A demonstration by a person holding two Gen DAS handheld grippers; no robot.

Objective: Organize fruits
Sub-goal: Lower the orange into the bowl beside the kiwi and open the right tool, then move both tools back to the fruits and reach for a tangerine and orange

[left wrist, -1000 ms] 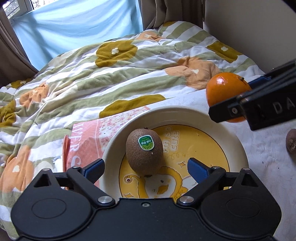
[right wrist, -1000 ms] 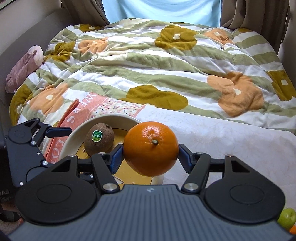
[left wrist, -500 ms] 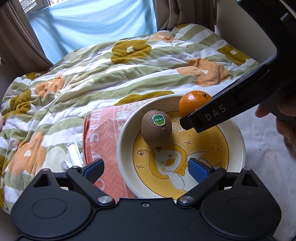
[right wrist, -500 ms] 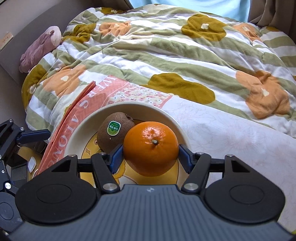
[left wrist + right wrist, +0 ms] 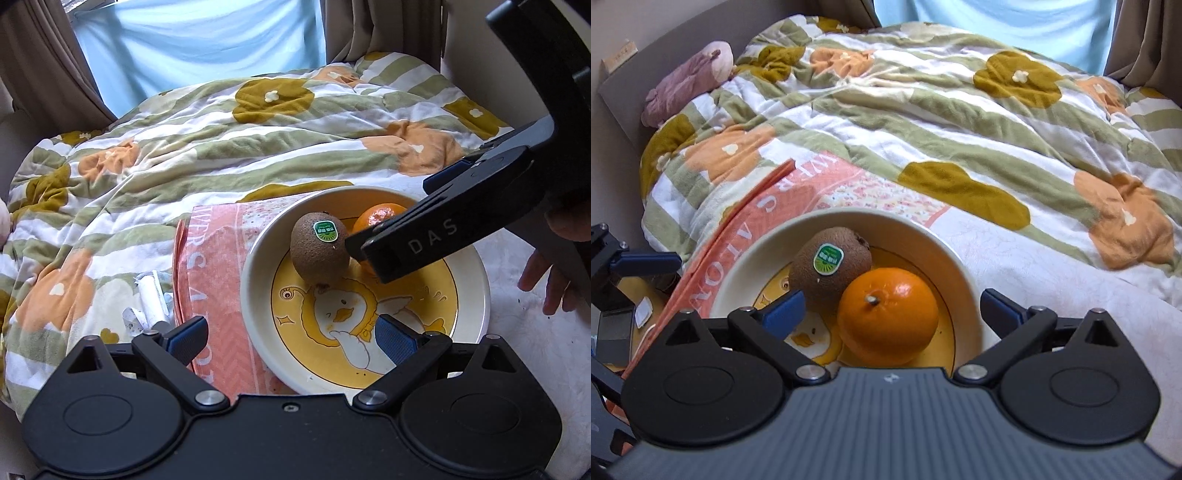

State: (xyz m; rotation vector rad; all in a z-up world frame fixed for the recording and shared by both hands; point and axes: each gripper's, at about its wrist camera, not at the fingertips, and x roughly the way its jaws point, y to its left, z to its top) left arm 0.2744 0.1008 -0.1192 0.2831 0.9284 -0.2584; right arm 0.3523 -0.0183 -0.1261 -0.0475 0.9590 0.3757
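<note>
Orange fruit: glossy skin, stem nub facing up, the orange (image 5: 887,315) is sitting on the yellow inner face of the plate, no longer pinched as it was half a second ago; it is touching the kiwi on its left.
Kiwi: brown, fuzzy, the kiwi (image 5: 830,263) with a green sticker is lying in the same plate, leaning against the orange.
Plate: cream rim, yellow duck picture, the plate (image 5: 476,280) is resting on the bed, partly over a pink printed cloth.
Right hand-held gripper: the right hand-held gripper (image 5: 892,308) is now spreading wide, both blue pads standing clear of the orange on either side; a second ago they were clamping it above the bed.
Left hand-held gripper: the left hand-held gripper (image 5: 291,338) is hanging wide and empty over the near edge of the plate, having drawn back from the kiwi.
Meaning for the task: judging by this, the orange is being delivered and two fruits are now gathered; the right side is probably free to fetch another.
Risk: the round orange may be rolling a little on the shallow plate once the pads are leaving.
Surroundings: a floral striped duvet (image 5: 923,110) is covering the bed beyond, and a pink plush toy (image 5: 689,79) is lying at the far left.
</note>
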